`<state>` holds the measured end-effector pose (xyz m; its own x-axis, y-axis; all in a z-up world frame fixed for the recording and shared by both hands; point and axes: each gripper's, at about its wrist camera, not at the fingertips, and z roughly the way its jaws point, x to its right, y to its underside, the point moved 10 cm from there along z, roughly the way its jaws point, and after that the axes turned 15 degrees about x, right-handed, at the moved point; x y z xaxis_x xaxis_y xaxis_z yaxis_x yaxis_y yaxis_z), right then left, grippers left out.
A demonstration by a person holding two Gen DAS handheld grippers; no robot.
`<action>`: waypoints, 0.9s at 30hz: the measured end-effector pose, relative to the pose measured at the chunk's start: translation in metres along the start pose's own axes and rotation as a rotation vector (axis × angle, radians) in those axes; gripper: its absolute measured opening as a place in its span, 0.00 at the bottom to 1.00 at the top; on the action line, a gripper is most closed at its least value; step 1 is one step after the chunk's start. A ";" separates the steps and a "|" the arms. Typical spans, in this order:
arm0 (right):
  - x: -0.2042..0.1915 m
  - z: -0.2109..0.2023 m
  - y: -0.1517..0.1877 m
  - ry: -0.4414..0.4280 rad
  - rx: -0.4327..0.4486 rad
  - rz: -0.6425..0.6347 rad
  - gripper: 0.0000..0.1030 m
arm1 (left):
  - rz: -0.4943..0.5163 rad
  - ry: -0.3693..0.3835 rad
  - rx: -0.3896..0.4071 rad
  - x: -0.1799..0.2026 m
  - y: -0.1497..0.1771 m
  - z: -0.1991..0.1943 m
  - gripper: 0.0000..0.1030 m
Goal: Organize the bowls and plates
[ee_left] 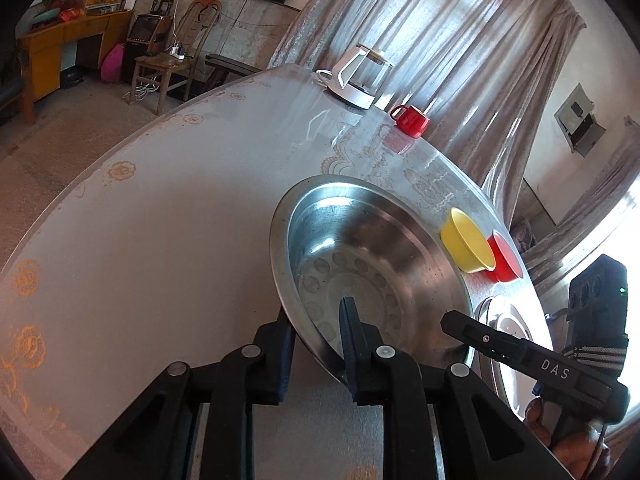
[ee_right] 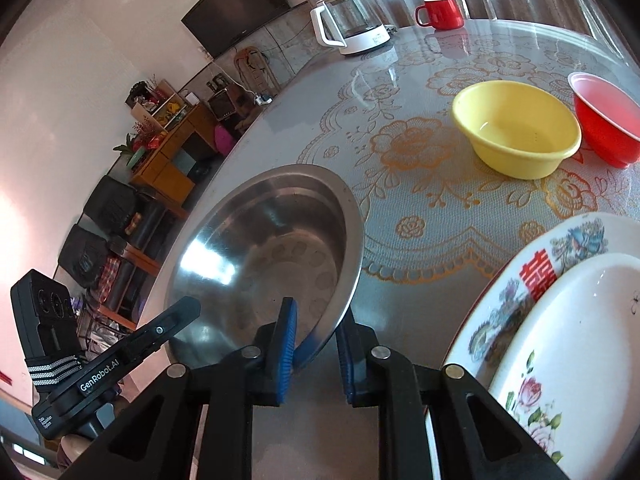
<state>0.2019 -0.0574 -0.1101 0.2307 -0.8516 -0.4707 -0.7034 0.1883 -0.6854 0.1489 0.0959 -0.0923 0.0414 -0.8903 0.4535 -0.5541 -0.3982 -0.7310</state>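
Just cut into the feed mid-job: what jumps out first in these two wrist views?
The big steel basin dominates both views, held over the near part of the table, each gripper shut on its near rim: the left gripper and the right gripper side by side. Beyond it a yellow bowl sits beside a red bowl, and stacked floral plates lie at the right edge.
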 end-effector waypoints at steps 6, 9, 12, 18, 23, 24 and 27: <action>-0.007 -0.007 0.012 -0.014 -0.014 -0.018 0.19 | 0.011 -0.003 0.007 0.001 0.008 -0.011 0.21; -0.009 -0.009 0.016 -0.012 -0.019 -0.038 0.20 | 0.008 0.006 -0.006 0.003 0.011 -0.013 0.24; -0.008 -0.014 0.018 -0.011 -0.009 -0.041 0.23 | -0.002 -0.001 -0.011 0.002 0.012 -0.016 0.35; -0.006 -0.026 0.007 -0.001 0.043 -0.067 0.29 | 0.018 -0.034 0.040 -0.001 0.000 -0.026 0.37; 0.000 -0.036 -0.001 -0.015 0.076 -0.047 0.29 | 0.049 -0.052 0.078 0.004 -0.014 -0.034 0.37; 0.002 -0.038 -0.003 -0.015 0.083 -0.039 0.29 | 0.061 -0.049 0.087 0.008 -0.017 -0.035 0.37; 0.013 -0.045 -0.008 -0.007 0.104 -0.011 0.29 | 0.091 -0.026 0.091 0.021 -0.021 -0.036 0.41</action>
<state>0.1802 -0.0918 -0.0856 0.2424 -0.8507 -0.4665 -0.6277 0.2291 -0.7440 0.1317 0.0938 -0.0492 0.0164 -0.9286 0.3707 -0.4785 -0.3328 -0.8126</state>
